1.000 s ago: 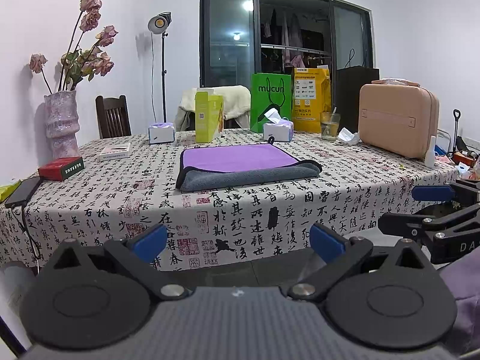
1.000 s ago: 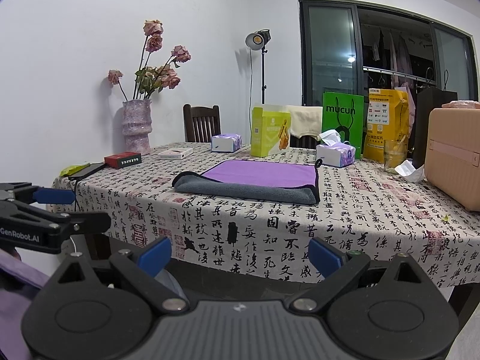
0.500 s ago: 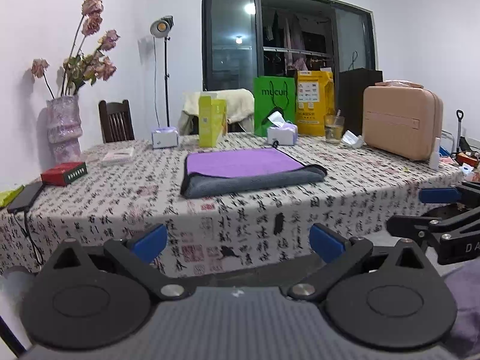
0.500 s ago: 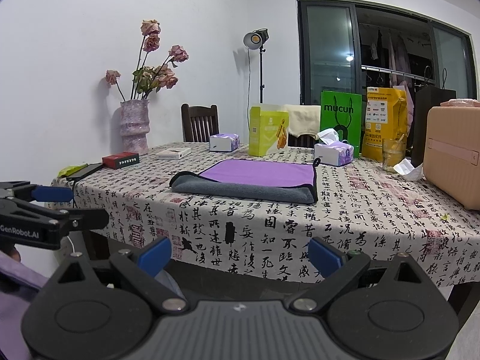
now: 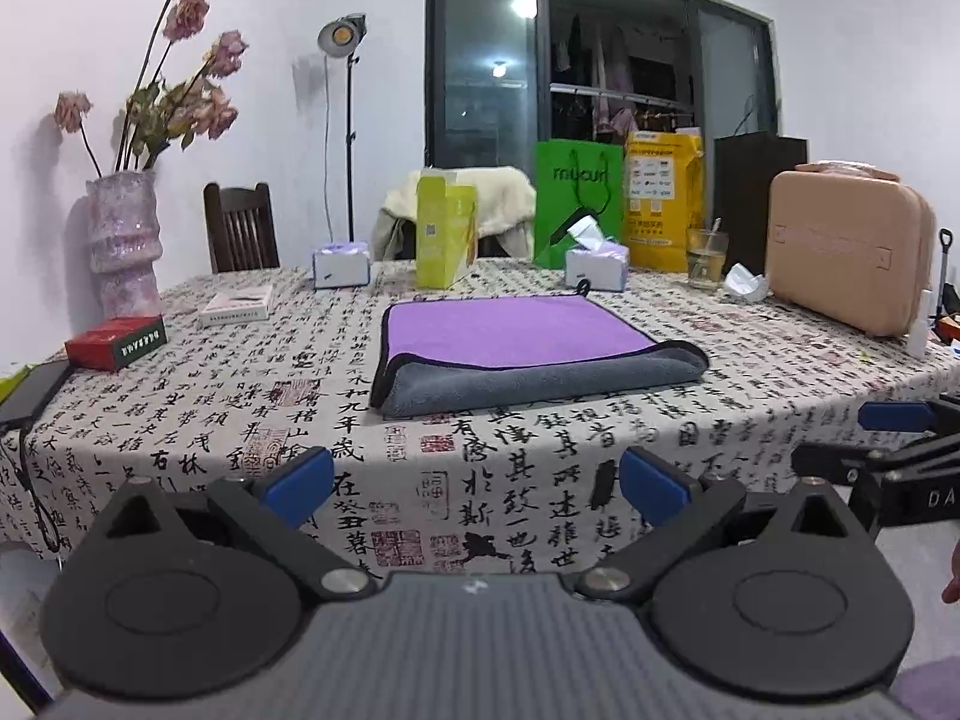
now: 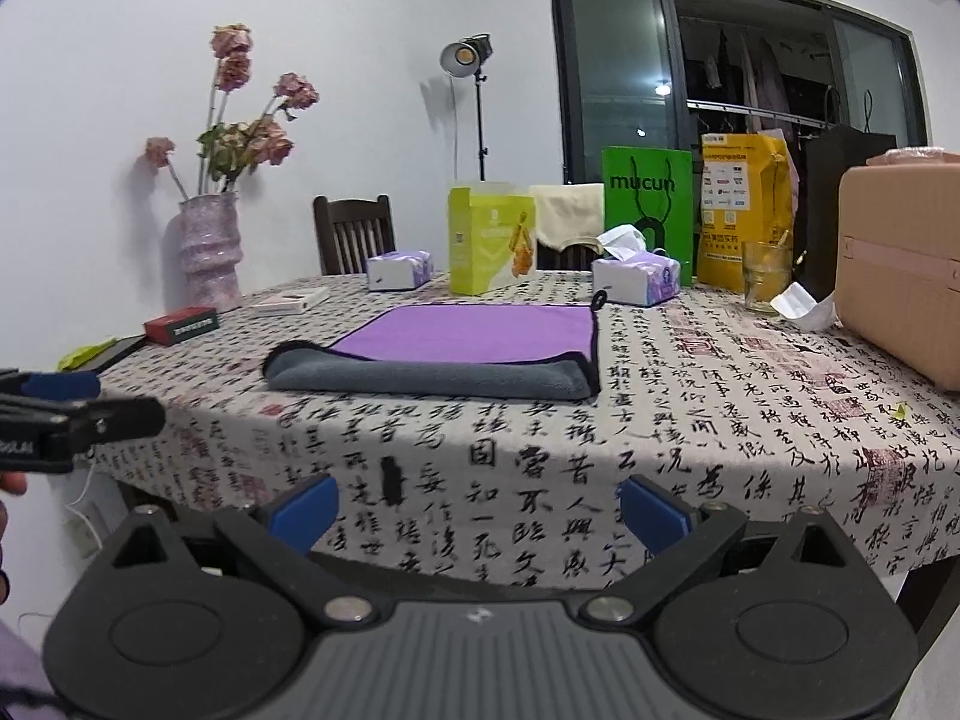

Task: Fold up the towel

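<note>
A purple towel with a grey underside (image 5: 516,348) lies folded on the table with the calligraphy cloth (image 5: 240,420), its grey fold facing me. It also shows in the right wrist view (image 6: 456,354). My left gripper (image 5: 477,483) is open and empty, in front of the table's near edge, short of the towel. My right gripper (image 6: 477,510) is open and empty, also off the near edge. Each gripper shows at the side of the other's view.
On the table stand a vase of dried flowers (image 5: 123,240), a red box (image 5: 114,342), tissue packs (image 5: 340,264), a yellow-green box (image 5: 447,234), a glass (image 5: 707,261) and a pink case (image 5: 849,252). A phone (image 5: 33,390) lies at the left edge.
Both grippers have risen and moved closer to the table; the towel now looks larger and more seen from above. Both stay open.
</note>
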Demonstrator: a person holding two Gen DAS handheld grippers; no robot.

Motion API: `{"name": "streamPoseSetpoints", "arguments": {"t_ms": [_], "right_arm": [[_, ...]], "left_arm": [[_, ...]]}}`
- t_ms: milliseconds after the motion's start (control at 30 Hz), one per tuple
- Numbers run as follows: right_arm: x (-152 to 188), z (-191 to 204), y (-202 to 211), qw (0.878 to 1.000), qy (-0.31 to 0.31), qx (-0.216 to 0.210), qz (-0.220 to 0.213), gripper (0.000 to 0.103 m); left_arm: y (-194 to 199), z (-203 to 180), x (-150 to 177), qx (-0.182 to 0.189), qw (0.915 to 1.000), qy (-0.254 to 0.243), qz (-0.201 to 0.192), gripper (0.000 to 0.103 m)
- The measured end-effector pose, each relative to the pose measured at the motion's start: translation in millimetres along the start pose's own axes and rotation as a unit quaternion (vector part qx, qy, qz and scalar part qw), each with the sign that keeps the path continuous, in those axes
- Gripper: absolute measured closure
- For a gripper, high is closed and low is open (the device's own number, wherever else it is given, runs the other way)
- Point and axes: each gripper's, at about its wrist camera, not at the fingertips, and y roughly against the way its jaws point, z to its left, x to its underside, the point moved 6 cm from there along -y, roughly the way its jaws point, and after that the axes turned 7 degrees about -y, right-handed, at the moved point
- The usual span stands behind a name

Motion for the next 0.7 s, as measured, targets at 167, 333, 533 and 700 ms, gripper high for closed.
{"name": "streamPoseSetpoints", "arguments": {"t_ms": [167, 333, 533, 700], "right_arm": [[-13.5, -10.4, -25.2, 1.0, -0.012, 0.006, 0.001, 0.002], [-23.7, -16.4, -47.2, 1.0, -0.008, 0.009, 0.006, 0.002], [-34.1, -23.7, -76.3, 1.0, 0.007, 0.015, 0.001, 0.002], [-40.8, -26.3, -100.7, 0.999, 0.046, 0.016, -0.005, 0.002]], "left_arm": [[-24.8, 11.5, -1.1, -0.005, 0.9997, 0.014, 0.019, 0.0], [-47.1, 15.3, -8.7, -0.001, 0.9999, 0.007, 0.014, 0.0], [-79.5, 19.9, -20.2, 0.003, 0.9999, -0.011, -0.001, 0.0], [-108.1, 26.2, -25.7, 0.009, 0.9998, -0.015, 0.006, 0.0]]}}
